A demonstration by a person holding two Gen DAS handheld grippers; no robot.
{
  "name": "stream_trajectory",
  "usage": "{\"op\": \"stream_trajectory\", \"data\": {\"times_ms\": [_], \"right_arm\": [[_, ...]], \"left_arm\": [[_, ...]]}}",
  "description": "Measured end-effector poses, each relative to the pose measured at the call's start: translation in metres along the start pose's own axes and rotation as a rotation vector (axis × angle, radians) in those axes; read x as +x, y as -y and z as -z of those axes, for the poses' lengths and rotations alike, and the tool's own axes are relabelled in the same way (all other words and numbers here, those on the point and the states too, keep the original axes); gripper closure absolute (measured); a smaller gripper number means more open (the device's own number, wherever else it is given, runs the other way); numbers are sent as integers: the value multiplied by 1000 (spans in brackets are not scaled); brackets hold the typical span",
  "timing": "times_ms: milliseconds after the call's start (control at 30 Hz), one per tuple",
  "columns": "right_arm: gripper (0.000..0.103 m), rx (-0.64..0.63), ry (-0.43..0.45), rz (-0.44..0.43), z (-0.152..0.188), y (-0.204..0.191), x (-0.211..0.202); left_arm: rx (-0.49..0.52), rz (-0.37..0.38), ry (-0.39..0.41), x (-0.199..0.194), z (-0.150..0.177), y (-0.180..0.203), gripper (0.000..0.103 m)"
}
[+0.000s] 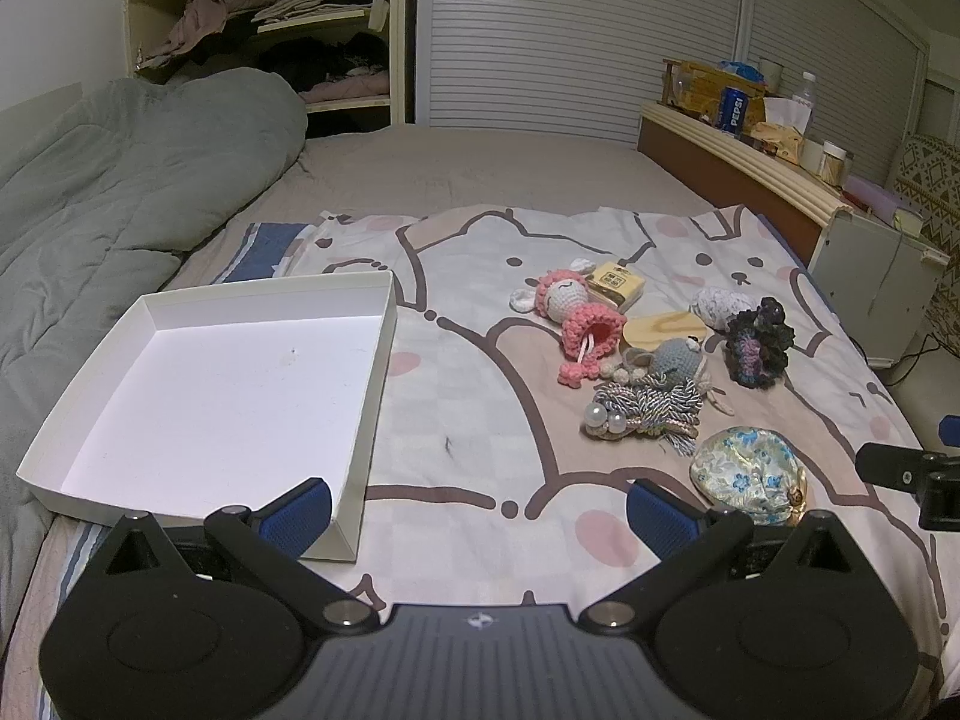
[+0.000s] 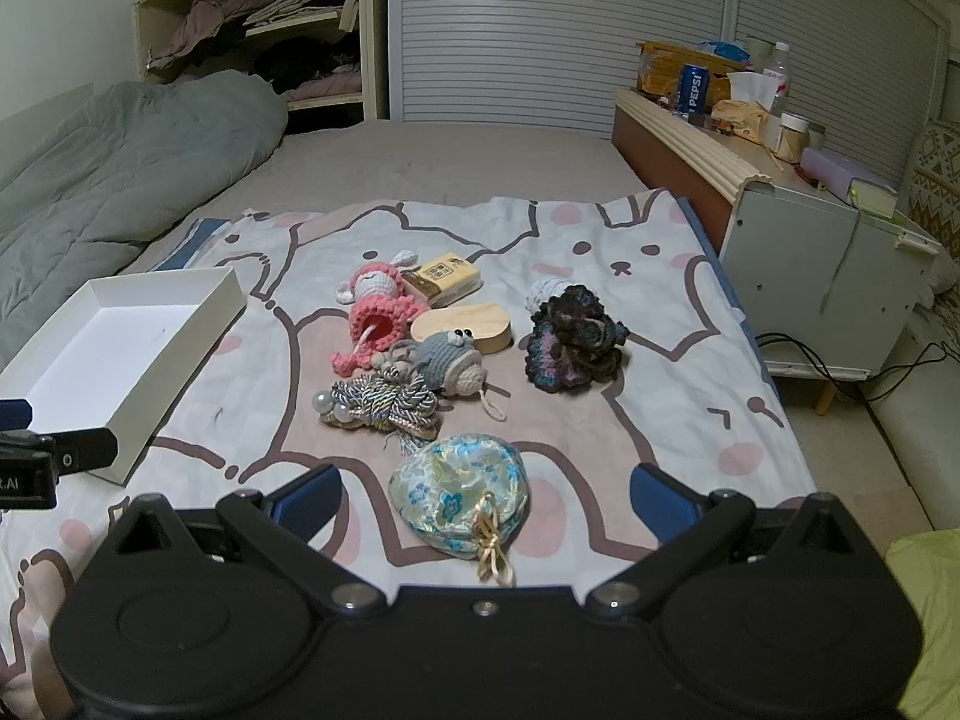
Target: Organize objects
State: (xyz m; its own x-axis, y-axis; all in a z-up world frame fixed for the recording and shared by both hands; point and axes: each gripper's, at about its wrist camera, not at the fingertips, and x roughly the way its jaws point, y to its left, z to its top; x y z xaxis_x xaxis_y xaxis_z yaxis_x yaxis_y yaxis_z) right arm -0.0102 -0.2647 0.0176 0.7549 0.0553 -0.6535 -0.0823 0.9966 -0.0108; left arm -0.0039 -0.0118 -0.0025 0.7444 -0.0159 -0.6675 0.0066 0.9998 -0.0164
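Right up front sits the brocade pouch [image 2: 459,495], a pale blue-and-gold flowered thing lying flat on the bunny-print sheet [image 2: 690,396], nearest of the whole cluster, and it lines up dead centre between the fingers of the right hand-held gripper [image 2: 483,501], which is spread wide and holds nothing. That pouch looks soft, light and a little slick in its satin weave; I would judge the plump middle the place to pinch, since the gold tassel cord [image 2: 493,546] trailing from its near edge would likely slip or swing.

Just beyond it lies the braided tassel knot with pearl beads [image 2: 378,405], floppy and loose-ended, touching the grey crochet whale [image 2: 450,363]. Behind those, the pink crochet doll [image 2: 378,306] leans by a small yellow box [image 2: 444,279] and a wooden block [image 2: 471,327], the two stiff pieces here. Off to the right, a dark ruffled crochet piece [image 2: 573,339] stands a little apart, squashy and easy to grip anywhere.

Swing left and there is the white tray box [image 1: 372,324], shallow, with nothing in it, resting on the bed beside the grey duvet [image 1: 120,192]. The left hand-held gripper [image 1: 477,510] hovers at its near corner, fingers also spread, gripping nothing. Nothing has gone into the tray yet, by the look of it.
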Motion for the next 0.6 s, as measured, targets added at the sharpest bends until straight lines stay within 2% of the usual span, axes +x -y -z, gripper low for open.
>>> {"op": "stream_trajectory", "data": {"times_ms": [600], "right_arm": [[0, -1, -1, 1, 0, 0, 0]], "left_arm": [[-1, 6, 3, -1, 5, 7, 0]]}}
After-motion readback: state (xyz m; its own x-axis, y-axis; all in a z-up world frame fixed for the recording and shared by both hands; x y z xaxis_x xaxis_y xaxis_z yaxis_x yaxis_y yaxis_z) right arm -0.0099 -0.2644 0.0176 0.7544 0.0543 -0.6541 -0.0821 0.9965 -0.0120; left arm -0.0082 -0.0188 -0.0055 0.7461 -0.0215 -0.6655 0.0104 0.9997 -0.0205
